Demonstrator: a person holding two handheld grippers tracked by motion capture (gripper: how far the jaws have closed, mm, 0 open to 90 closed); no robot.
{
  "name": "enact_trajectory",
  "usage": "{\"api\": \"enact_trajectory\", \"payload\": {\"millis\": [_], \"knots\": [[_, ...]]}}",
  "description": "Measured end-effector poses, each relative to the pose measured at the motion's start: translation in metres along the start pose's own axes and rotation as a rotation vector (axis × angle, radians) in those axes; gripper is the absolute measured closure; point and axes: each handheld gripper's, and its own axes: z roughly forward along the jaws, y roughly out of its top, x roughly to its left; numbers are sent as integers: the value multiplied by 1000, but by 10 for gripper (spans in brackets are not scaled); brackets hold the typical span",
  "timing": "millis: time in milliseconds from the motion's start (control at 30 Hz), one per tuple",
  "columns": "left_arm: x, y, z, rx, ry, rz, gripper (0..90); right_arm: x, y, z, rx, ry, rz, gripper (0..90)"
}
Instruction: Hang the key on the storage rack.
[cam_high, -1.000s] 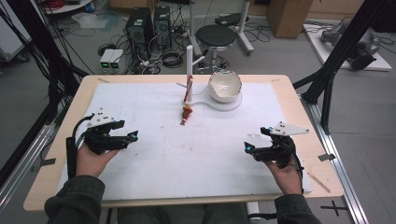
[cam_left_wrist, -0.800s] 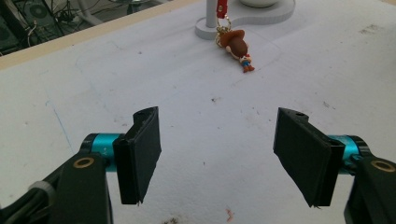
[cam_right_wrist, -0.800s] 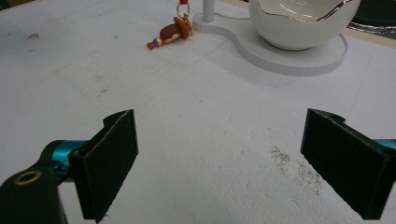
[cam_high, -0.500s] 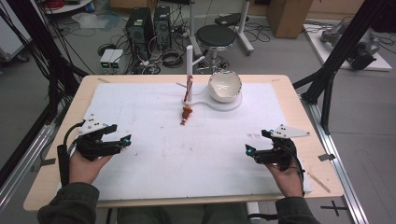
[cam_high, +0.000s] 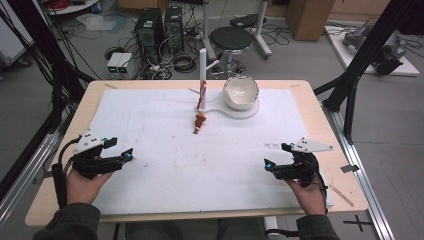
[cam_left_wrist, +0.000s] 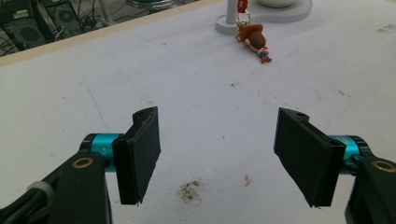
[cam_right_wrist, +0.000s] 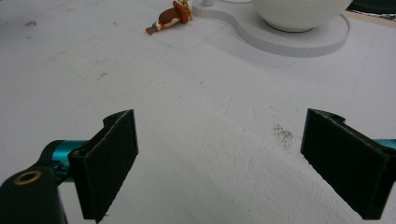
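You hold a two-jaw gripper in each hand over a white mat (cam_high: 165, 165) that covers most of a wooden table (cam_high: 320, 100). Your left gripper (cam_high: 129, 154) sits near the left edge of the mat, close to your side of the table. In the left gripper view its two black jaws stand wide apart with nothing between them, only bare mat with a small dark smudge (cam_left_wrist: 190, 191).

Your right gripper (cam_high: 266, 164) sits near the right edge of the mat, also close to you. In the right gripper view its jaws are likewise spread wide and hold nothing.

Well apart from both grippers, toward the far side of the mat and roughly midway between them, lies a small orange-brown figure keychain (cam_high: 200, 121). It lies flat on the mat, its ring end just beside the foot of a white upright post (cam_high: 203, 65). The post rises from one end of a flat white base (cam_high: 235, 111). A white bowl (cam_high: 240, 92) stands on the other, rounder end of that base, to the right of the keychain.
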Motion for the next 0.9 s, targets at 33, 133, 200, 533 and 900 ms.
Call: {"api": "enact_trajectory", "payload": {"millis": [33,133,200,533,900], "knots": [[0,-2,-1,0,1,-1,317,0,-1,0,1,-2,1,101],[1,-7,-3,-4,10,-14,317,-1,-2,-1,4,-5,9,101],[1,-10,-5,-2,15,-16,317,-1,-3,-2,3,-7,7,101],[3,-21,-13,-9,32,-25,315,1,-8,0,13,-6,11,101],[0,-29,-11,-1,33,-32,311,3,-14,0,17,-4,11,101]]}}
